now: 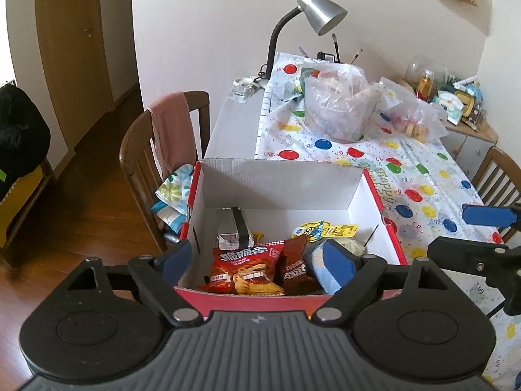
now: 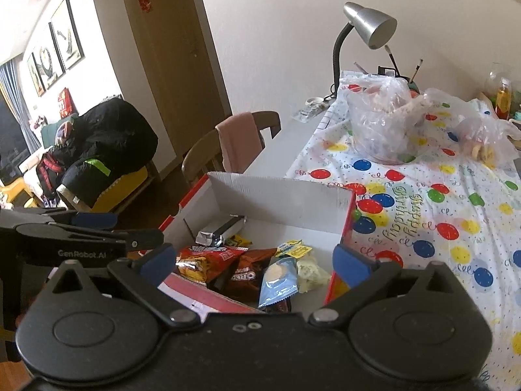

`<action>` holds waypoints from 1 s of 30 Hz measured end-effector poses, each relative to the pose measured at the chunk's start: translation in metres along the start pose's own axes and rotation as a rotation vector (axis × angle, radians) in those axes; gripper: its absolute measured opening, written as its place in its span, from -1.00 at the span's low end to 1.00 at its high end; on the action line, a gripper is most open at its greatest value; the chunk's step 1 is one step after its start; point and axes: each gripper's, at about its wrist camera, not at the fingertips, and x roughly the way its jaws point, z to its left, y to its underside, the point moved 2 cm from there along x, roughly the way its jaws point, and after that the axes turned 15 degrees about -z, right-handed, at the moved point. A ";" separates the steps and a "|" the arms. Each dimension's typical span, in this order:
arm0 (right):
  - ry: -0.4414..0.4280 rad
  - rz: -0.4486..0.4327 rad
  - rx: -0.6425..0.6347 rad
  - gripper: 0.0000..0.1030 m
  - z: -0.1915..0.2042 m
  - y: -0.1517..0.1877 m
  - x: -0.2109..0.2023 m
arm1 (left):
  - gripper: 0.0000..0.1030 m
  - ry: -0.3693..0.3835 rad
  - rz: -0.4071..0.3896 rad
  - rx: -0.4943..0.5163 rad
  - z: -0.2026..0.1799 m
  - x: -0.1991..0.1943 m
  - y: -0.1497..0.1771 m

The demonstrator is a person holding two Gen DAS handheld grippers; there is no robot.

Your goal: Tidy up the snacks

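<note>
Both grippers, left (image 1: 257,260) and right (image 2: 254,260), spread wide, empty, above the cardboard box (image 1: 280,176) at the table's (image 1: 228,123) edge. Inside: red chip bag (image 1: 241,267), brown cookie pack (image 1: 294,260), blue packet (image 2: 278,280), silver bar (image 2: 221,228); lower snacks partly hidden. Bagged bowl (image 1: 338,107), lamp (image 1: 319,9) beyond; chair (image 1: 162,150) beside.

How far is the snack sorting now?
Done: several packets, including the red chip bag and blue packet, lie inside the box. In hand: nothing; left gripper and right gripper are open. Left: nothing loose shows on the tablecloth.
</note>
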 end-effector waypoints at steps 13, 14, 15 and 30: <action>0.030 -0.022 -0.007 1.00 -0.001 0.005 -0.014 | 0.91 0.016 0.009 -0.031 -0.009 -0.010 0.008; 0.035 -0.023 -0.011 1.00 -0.001 0.005 -0.014 | 0.91 0.017 0.011 -0.032 -0.010 -0.010 0.008; 0.039 -0.024 -0.013 1.00 0.000 0.005 -0.014 | 0.91 0.018 0.012 -0.032 -0.010 -0.011 0.007; 0.067 0.035 0.050 1.00 -0.011 0.003 -0.015 | 0.91 0.016 0.011 -0.013 -0.020 -0.014 -0.001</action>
